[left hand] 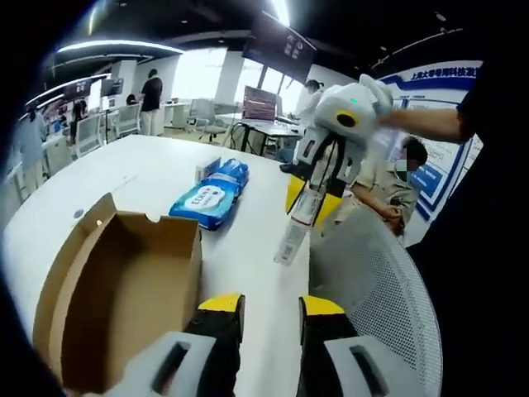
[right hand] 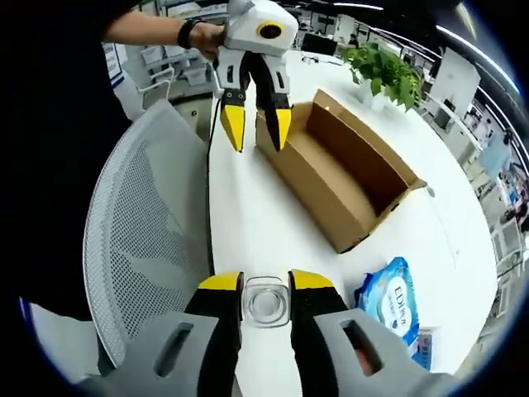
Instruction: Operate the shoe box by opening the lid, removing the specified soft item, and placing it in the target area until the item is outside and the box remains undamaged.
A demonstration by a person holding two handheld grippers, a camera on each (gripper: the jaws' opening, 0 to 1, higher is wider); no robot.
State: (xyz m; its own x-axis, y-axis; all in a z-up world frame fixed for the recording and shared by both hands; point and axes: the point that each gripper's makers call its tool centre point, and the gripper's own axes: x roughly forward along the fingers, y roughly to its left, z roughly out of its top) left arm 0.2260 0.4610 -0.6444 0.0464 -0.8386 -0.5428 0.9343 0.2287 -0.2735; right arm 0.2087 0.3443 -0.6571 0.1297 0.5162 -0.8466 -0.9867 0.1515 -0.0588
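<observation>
An open brown cardboard shoe box (left hand: 124,289) (right hand: 339,169) lies on the white table (left hand: 157,169), and the part of its inside that shows is bare. My right gripper (right hand: 266,285) (left hand: 312,198) is shut on a clear plastic packet (right hand: 266,308) (left hand: 295,231), held in the air over the table edge beside the chair. My left gripper (left hand: 271,318) (right hand: 258,131) is open with nothing between its fingers, at the box's near end. A blue wet-wipes pack (left hand: 211,197) (right hand: 390,298) lies on the table beyond the box.
A white mesh chair (left hand: 380,281) (right hand: 140,223) stands against the table edge. A potted plant (right hand: 380,70) sits past the box. A small white box (left hand: 207,168) lies by the wipes. Several people and desks are in the background.
</observation>
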